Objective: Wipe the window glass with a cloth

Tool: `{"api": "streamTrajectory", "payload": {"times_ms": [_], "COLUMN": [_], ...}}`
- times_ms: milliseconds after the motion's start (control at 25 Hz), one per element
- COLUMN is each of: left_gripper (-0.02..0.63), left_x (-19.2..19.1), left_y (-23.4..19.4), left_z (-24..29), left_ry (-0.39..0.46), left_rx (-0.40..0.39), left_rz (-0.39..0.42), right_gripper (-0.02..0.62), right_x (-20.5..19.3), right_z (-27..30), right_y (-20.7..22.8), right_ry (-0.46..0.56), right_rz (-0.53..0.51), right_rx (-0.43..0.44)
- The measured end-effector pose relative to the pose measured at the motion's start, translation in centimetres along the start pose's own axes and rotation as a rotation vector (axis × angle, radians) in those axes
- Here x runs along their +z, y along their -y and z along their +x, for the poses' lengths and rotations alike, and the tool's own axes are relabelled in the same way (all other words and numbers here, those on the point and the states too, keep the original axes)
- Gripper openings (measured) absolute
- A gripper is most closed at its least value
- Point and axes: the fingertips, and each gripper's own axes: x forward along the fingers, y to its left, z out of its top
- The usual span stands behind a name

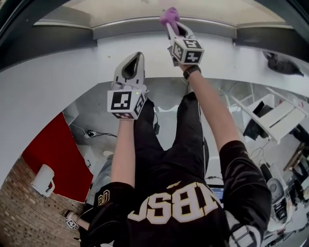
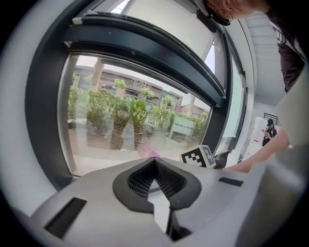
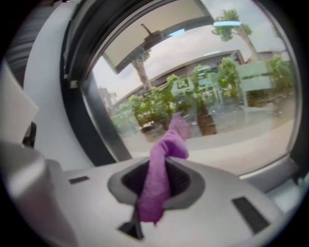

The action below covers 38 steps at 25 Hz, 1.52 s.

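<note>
In the head view, the right gripper [image 1: 170, 23] is stretched out ahead of the person. Its fingers are clamped on a purple cloth [image 1: 169, 15], which bunches out past the fingertips at the glass [image 1: 120, 12]. The left gripper [image 1: 131, 61] sits back and to the left, its tips well apart from the cloth.

In the left gripper view, the fingers are pressed together with nothing between them. The glass [image 2: 125, 120] lies beyond the tips. A scrap of the cloth [image 2: 149, 153] shows just past them, with the right gripper's marker cube [image 2: 198, 157] to its right.

In the right gripper view, the cloth [image 3: 160, 178] is pinched between the fingers. One end hangs back behind the pinch and the other rises past the tips. That upper end seems to touch the glass [image 3: 241, 101], though the blur makes contact uncertain. The dark frame [image 3: 91, 125] runs left of the fingers.
</note>
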Motion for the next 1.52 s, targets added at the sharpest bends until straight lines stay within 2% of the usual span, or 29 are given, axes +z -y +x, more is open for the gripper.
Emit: {"api": "streamTrajectory", "payload": {"times_ms": [120, 240, 360, 480, 560, 680, 760, 920, 1000, 1080, 1160, 1240, 1280, 1360, 1440, 1520], "left_gripper": [0.013, 0.013, 0.013, 0.013, 0.012, 0.013, 0.014, 0.012, 0.013, 0.013, 0.012, 0.012, 0.013, 0.012, 0.012, 0.013], "left_x": [-0.5, -0.9, -1.5, -2.0, -2.5, -3.5, -3.7, -3.0, -3.1, -3.2, -3.3, -3.5, -3.6, -3.6, -3.5, -3.6], "left_y": [-6.4, -12.2, -16.8, -18.2, -17.7, -15.3, -12.2, -3.4, 1.4, 6.1, 10.1, 13.4, 14.7, 16.2, 16.3, 14.9], "left_z": [-4.2, -7.8, -11.3, -12.9, -12.8, -10.3, -7.5, -0.7, 2.4, 4.9, 6.8, 8.2, 8.7, 9.2, 9.3, 8.8], "left_ry": [0.003, 0.010, 0.000, -0.007, -0.013, -0.028, -0.031, -0.015, -0.016, -0.020, -0.024, -0.031, -0.034, -0.035, -0.036, -0.038], "left_rx": [0.101, 0.176, 0.253, 0.289, 0.286, 0.244, 0.186, 0.043, -0.025, -0.085, -0.132, -0.171, -0.187, -0.206, -0.204, -0.175], "left_rz": [0.000, -0.019, -0.012, -0.001, -0.010, -0.028, -0.032, -0.032, -0.022, -0.012, -0.007, -0.008, -0.014, -0.027, -0.026, -0.011], "right_gripper": [0.075, 0.075, 0.075, 0.075, 0.075, 0.075, 0.075, 0.075, 0.075, 0.075, 0.075, 0.075, 0.075, 0.075, 0.075, 0.075], "right_x": [-1.6, -3.8, -5.4, -4.9, -4.1, -3.6, -3.0, -0.9, -0.1, 0.2, -0.2, -0.8, -1.0, -0.7, -0.2, -0.6], "right_z": [5.5, 10.3, 15.0, 18.6, 19.4, 17.6, 14.6, 6.2, 1.4, -3.6, -8.5, -12.5, -13.9, -15.2, -14.5, -12.3], "right_y": [-11.7, -21.4, -29.1, -30.9, -28.6, -22.1, -15.5, 1.2, 9.6, 18.1, 26.2, 32.5, 34.7, 36.7, 36.0, 32.5], "right_ry": [-0.047, -0.105, -0.128, -0.123, -0.117, -0.109, -0.099, -0.045, -0.012, 0.015, 0.040, 0.076, 0.095, 0.123, 0.132, 0.106], "right_rz": [-0.110, -0.228, -0.238, -0.154, -0.102, -0.078, -0.073, 0.009, 0.064, 0.135, 0.255, 0.377, 0.414, 0.432, 0.418, 0.379], "right_rx": [0.222, 0.383, 0.456, 0.424, 0.361, 0.280, 0.201, -0.012, -0.127, -0.283, -0.469, -0.610, -0.650, -0.676, -0.650, -0.577]}}
